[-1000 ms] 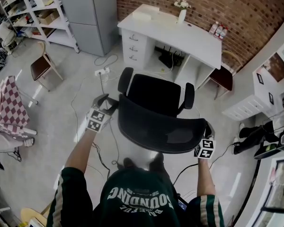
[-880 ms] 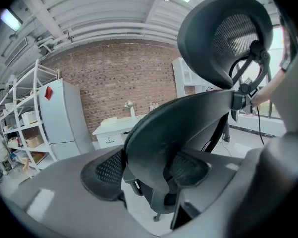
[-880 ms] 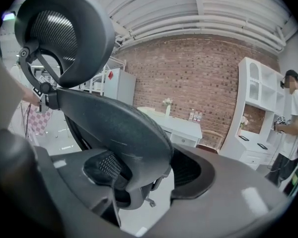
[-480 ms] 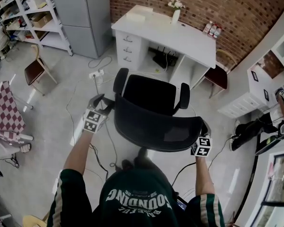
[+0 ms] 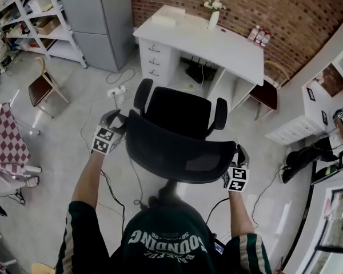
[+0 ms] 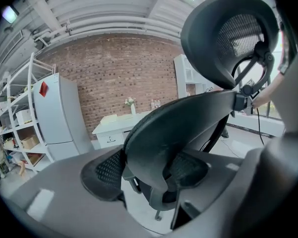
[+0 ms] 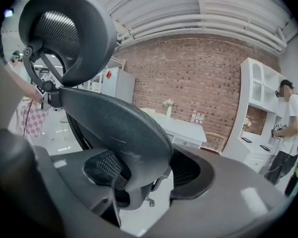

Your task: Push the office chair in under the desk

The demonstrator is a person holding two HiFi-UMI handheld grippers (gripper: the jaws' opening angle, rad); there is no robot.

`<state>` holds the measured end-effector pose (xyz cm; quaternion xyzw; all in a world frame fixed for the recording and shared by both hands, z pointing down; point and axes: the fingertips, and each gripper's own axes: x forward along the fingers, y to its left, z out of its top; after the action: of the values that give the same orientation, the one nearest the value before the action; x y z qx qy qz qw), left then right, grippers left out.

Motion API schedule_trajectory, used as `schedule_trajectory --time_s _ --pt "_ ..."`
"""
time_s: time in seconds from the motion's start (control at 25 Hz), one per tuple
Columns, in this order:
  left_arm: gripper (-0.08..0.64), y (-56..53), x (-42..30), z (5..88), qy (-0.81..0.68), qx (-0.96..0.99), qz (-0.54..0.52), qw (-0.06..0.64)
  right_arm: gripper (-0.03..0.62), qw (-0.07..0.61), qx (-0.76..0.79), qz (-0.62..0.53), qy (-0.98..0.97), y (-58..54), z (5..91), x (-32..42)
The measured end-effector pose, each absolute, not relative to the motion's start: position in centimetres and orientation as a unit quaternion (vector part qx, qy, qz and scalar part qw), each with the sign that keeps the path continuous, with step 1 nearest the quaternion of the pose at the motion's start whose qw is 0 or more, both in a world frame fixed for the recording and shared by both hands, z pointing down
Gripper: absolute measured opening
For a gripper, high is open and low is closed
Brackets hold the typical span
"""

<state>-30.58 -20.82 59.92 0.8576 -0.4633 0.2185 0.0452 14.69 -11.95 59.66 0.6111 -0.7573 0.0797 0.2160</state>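
The black mesh office chair point(image 5: 180, 112) stands on the floor a short way in front of the white desk point(image 5: 240, 53), its seat facing the knee gap. My left gripper point(image 5: 119, 121) is shut on the left edge of the backrest point(image 5: 177, 150). My right gripper point(image 5: 239, 154) is shut on its right edge. In the left gripper view the backrest rim point(image 6: 188, 123) runs between the pads point(image 6: 102, 170), with the headrest point(image 6: 228, 33) above. The right gripper view shows the same rim point(image 7: 119, 128) between that gripper's pads point(image 7: 188, 170).
A grey fridge point(image 5: 103, 16) and white shelves point(image 5: 28, 16) stand left of the desk. A power strip with cables point(image 5: 117, 91) lies on the floor by the chair's left side. A wooden chair point(image 5: 43, 84) is further left, a brown chair point(image 5: 268, 93) right of the desk, a person point(image 5: 326, 150) at far right.
The chair and both grippers on its backrest have moved toward the desk, up in the head view. The gap between chair and desk is smaller.
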Motion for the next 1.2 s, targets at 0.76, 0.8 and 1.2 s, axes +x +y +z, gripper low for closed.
schedule_trajectory --time_s 0.76,0.8,1.2 --pt "0.262 -31.9 -31.7 60.2 -0.434 0.865 0.247 0.043 0.278 0.221 0.625 0.087 -0.744 -20.8 59.4 12.9" --pt "0.262 -32.5 -31.9 60.2 -0.431 0.867 0.247 0.042 0.278 0.219 0.629 0.087 -0.741 -21.1 59.5 12.7" --pt "0.262 -39.6 -32.3 60.3 -0.407 0.877 0.255 0.029 0.278 0.217 0.650 0.091 -0.723 -26.5 59.4 11.9"
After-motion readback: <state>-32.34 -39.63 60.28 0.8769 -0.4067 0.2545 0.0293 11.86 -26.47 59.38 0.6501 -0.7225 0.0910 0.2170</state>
